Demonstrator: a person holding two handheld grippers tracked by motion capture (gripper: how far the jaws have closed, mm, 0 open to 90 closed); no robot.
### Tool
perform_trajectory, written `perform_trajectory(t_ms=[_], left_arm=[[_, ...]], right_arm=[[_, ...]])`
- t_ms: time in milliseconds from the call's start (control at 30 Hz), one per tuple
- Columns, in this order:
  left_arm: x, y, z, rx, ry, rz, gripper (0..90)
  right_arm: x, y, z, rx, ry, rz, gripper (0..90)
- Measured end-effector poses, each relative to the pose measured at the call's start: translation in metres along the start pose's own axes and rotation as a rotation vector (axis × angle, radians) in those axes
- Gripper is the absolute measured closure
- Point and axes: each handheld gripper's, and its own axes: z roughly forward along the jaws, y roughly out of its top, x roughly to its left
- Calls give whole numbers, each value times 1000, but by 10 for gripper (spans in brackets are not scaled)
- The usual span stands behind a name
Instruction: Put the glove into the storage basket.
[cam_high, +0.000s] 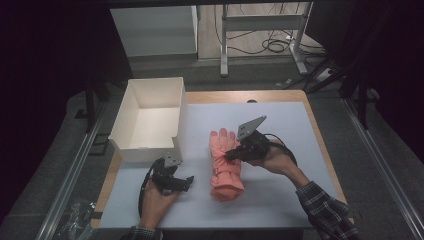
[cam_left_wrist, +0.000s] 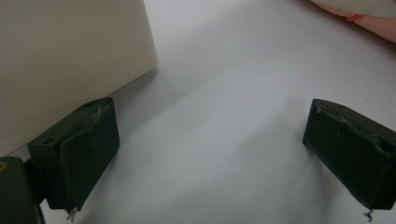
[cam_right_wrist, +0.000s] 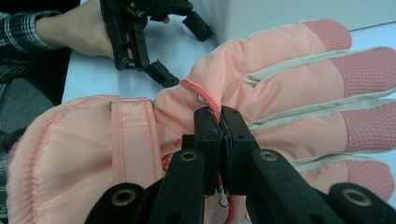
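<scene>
The left gripper (cam_high: 186, 183) rests low on the table (cam_high: 280, 200), jaws wide with nothing between them. Beside it lies the glove (cam_high: 225, 165): cuff toward the person, fingers pointing away, long axis running near to far. The right gripper (cam_right_wrist: 220, 122) pinches the fabric on the glove's back. The glove's small red print is unreadable. The box (cam_high: 145, 150) stands far left.
</scene>
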Motion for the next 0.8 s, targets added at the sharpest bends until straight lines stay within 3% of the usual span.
perform_trajectory(t_ms=[233, 400, 667, 800], left_arm=[[0, 0, 0, 0, 0, 4, 36], [0, 0, 0, 0, 0, 5, 36], [0, 0, 0, 1, 0, 5, 36], [0, 0, 0, 1, 1, 5, 36]], right_arm=[[-7, -1, 17, 42, 21, -32, 850], [-10, -8, 28, 86, -1, -28, 788], [-11, -15, 25, 41, -17, 33, 663], [-8, -15, 19, 18, -39, 34, 597]])
